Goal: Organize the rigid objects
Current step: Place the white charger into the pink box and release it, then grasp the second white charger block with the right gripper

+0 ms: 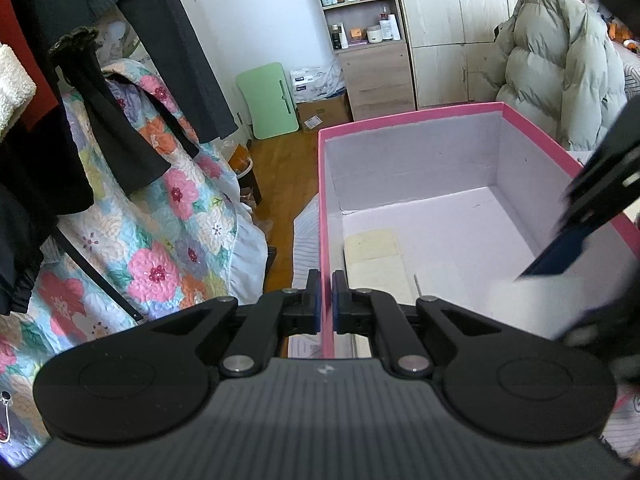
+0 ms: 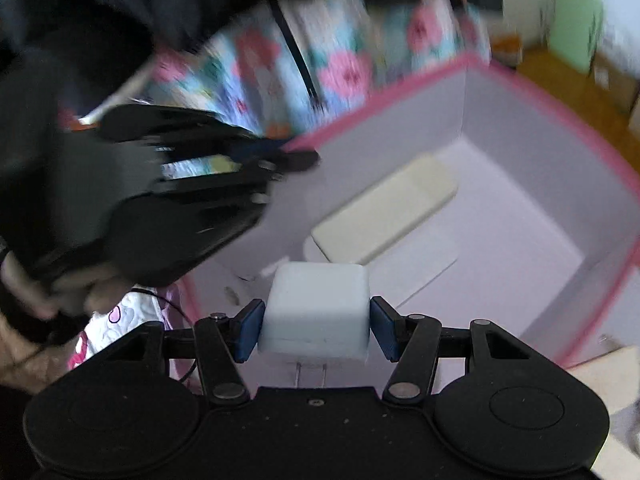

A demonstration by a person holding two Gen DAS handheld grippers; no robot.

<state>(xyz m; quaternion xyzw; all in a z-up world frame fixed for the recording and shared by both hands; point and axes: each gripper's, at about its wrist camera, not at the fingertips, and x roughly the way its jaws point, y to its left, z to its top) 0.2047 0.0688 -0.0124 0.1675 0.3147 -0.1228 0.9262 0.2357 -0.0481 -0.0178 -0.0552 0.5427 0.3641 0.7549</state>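
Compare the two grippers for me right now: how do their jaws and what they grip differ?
The left gripper is shut, pinching the thin near wall of the pink box; the right gripper stands much wider, clamped on a white charger block. The left gripper sits at the box's rim; the right gripper holds its load above the box's inside, where a cream flat item lies. Both have blue pads on black fingers.

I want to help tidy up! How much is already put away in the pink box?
Done: one cream flat block lies on the pink box floor. In hand: the right gripper holds a white charger over the box, while the left gripper pinches its wall. Left: letting the charger go; other things aren't visible.
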